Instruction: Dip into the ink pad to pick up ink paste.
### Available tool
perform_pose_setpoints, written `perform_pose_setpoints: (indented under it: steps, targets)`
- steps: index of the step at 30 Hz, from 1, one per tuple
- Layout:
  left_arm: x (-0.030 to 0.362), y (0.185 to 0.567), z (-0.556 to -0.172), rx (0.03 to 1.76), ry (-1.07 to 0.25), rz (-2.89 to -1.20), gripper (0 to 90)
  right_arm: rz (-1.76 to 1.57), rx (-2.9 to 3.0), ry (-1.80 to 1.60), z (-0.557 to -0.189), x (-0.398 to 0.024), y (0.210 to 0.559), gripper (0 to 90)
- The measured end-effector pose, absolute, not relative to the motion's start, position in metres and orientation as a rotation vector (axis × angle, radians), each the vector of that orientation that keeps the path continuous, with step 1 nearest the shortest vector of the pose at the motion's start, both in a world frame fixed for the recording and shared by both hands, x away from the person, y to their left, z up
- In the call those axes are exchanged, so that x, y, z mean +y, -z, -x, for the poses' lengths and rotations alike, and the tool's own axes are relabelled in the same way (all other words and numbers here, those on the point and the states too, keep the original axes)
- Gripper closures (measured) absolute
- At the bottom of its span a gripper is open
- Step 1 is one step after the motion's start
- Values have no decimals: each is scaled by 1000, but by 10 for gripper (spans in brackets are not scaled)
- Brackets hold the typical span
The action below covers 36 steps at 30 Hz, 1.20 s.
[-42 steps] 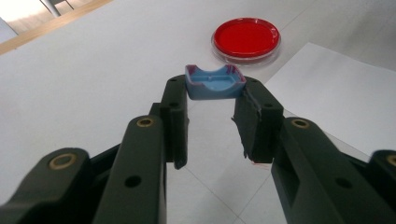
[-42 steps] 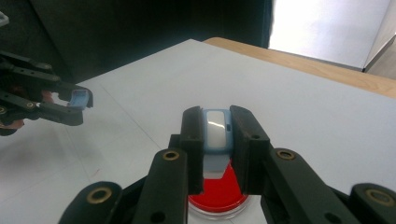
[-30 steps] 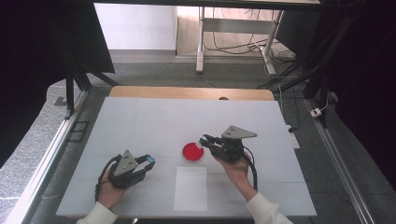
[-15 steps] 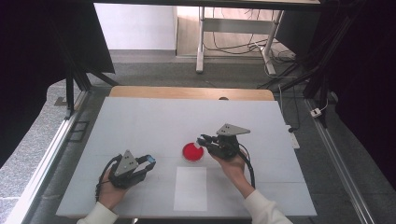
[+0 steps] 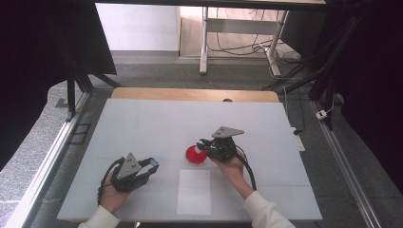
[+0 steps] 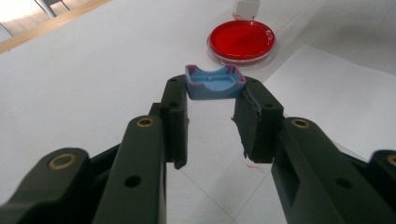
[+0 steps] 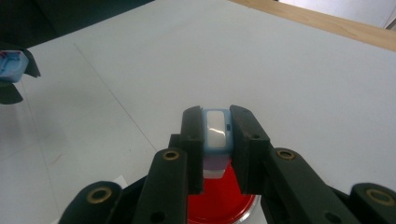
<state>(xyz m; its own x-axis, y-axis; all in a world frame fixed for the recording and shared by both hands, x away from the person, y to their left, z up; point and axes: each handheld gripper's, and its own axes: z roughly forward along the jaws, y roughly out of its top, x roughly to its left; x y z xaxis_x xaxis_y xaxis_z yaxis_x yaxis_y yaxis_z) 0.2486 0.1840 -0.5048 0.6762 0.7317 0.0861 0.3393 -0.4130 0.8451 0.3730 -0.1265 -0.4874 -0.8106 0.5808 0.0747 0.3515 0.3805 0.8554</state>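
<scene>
We have the small blue-rimmed block [image 7: 217,133] clamped in the right tool [image 7: 216,149], held just above the red dish [image 5: 195,155] near the middle of the surface [image 5: 157,123]. It looks light, stiff and smooth-sided, so we judge the flat long sides the sound place to pinch; the pale face should stay untouched. The left tool [image 6: 215,119] is closed on a shallow blue cap [image 6: 215,82], likewise light and rigid, gripped by its end walls. The dish seems thin-walled, likely to slide. A white sheet [image 5: 194,192] lies beside it.
</scene>
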Motion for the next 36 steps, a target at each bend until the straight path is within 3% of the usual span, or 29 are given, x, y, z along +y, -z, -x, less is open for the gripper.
perform_pose_setpoints:
  steps: [36]
  targets:
    - [184,507,-249,827,-563,-2024,654,-786,2466,-1262,-377,-114,499,753]
